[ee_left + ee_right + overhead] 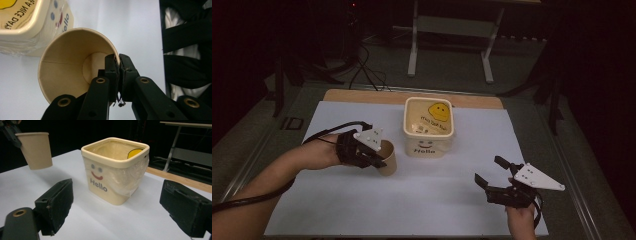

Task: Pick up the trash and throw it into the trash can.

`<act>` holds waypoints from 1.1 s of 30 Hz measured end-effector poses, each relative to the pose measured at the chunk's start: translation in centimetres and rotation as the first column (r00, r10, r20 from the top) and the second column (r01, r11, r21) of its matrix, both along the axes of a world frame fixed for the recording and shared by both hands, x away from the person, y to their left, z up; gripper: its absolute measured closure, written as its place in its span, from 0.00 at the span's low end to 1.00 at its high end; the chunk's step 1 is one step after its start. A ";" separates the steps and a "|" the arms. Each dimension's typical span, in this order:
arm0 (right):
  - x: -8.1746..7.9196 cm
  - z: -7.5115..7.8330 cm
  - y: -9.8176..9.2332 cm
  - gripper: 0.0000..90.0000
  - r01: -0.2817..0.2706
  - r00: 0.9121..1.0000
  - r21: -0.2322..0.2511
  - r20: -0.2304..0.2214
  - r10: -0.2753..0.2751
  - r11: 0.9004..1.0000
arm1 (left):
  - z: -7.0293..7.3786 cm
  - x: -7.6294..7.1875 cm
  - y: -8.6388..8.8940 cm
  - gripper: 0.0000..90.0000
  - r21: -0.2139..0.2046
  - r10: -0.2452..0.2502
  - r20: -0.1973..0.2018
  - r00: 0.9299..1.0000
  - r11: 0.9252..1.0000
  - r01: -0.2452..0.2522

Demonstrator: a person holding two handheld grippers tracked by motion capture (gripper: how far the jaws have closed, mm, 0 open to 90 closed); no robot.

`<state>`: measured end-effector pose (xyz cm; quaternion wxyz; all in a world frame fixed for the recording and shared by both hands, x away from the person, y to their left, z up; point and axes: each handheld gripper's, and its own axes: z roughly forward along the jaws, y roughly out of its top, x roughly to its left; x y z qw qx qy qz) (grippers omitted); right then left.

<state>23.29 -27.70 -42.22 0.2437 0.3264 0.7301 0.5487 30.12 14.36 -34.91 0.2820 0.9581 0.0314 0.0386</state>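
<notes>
A tan paper cup (388, 157) hangs just above the white sheet, left of centre, with my left gripper (373, 154) shut on its rim. In the left gripper view the jaws pinch the cup (72, 67) wall at the rim, one inside, one outside. A cream square tub (429, 125) printed "Hello" with a smiley stands at the middle back; its mouth is lined with clear film. The right gripper view shows the cup (36, 150) lifted at upper left and the tub (113, 168) ahead. My right gripper (492, 172) rests open at the front right, nothing between its pads.
A white sheet (362, 200) covers the tabletop, with a wooden strip (362, 95) along its far edge. Beyond the table stand a metal frame leg (413, 45) and dark cables (362, 70) on the floor. Black straps (185, 37) appear at the right of the left gripper view.
</notes>
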 end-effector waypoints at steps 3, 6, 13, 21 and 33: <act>0.0 0.0 0.0 0.13 0.000 1.000 0.002 -0.001 0.000 1.000 | 0.7 0.0 -0.1 0.97 -0.003 -0.003 0.003 1.000 1.000 0.003; 0.0 0.0 0.0 0.13 0.002 1.000 0.006 -0.002 -0.002 1.000 | 1.1 0.0 -0.2 0.97 -0.007 -0.006 0.004 1.000 1.000 0.006; 0.0 0.0 -0.1 0.13 0.006 1.000 0.004 0.001 -0.006 1.000 | 2.0 0.1 -0.7 0.97 -0.026 -0.018 0.010 1.000 1.000 0.018; -0.1 0.1 -0.1 0.13 0.006 1.000 0.002 0.009 -0.006 1.000 | 3.6 0.6 -1.8 0.97 -0.012 -0.026 0.015 1.000 1.000 0.026; -0.1 0.0 0.0 0.13 0.005 1.000 -0.003 0.009 -0.005 1.000 | 5.9 1.9 -3.3 0.97 0.003 -0.043 0.033 0.999 0.999 0.042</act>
